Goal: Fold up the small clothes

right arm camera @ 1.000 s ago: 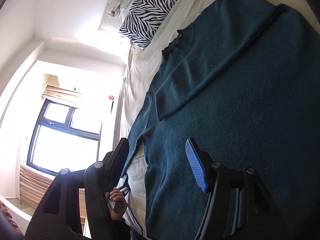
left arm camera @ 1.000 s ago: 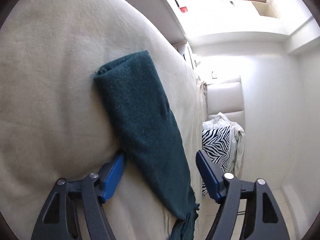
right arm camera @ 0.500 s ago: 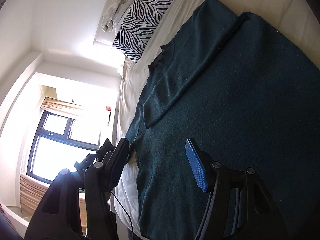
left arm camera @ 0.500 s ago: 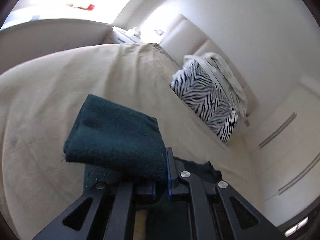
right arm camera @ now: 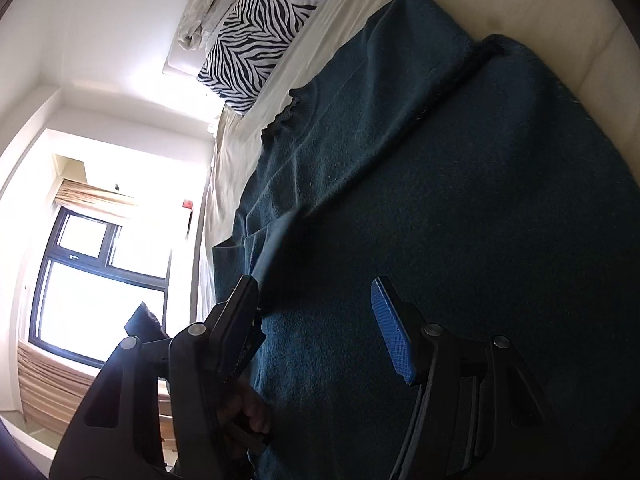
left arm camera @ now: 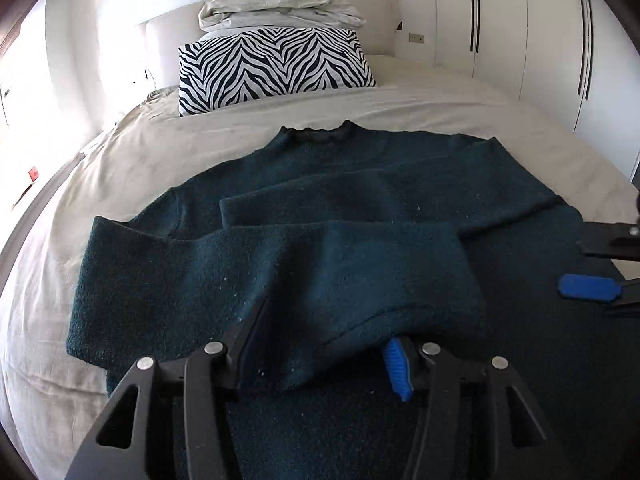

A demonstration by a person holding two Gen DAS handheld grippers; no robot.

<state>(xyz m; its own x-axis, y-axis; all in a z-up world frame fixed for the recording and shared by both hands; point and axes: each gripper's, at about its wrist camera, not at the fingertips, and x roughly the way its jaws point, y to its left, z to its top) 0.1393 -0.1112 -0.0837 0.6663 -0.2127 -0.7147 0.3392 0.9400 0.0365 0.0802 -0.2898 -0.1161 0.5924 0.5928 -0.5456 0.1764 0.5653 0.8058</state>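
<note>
A dark teal sweater (left arm camera: 360, 184) lies flat on the cream bed (left arm camera: 120, 168), neck toward the pillow. Both sleeves are folded across its body. The left sleeve (left arm camera: 280, 276) lies over the front, its cuff end draped between the fingers of my left gripper (left arm camera: 324, 344), which is open. My right gripper (right arm camera: 316, 320) is open and empty, hovering just above the sweater's body (right arm camera: 460, 240). Its blue pad also shows at the right edge of the left wrist view (left arm camera: 586, 288).
A zebra-striped pillow (left arm camera: 272, 68) leans on the headboard with crumpled white linen (left arm camera: 280, 10) on top. White wardrobe doors (left arm camera: 520, 20) stand to the right. A bright window (right arm camera: 100, 280) is beyond the bed's left side.
My left gripper carried the left sleeve from the bed's side across the sweater's body, then opened, leaving the sleeve lying there. My right gripper stayed open and shifted only slightly.
</note>
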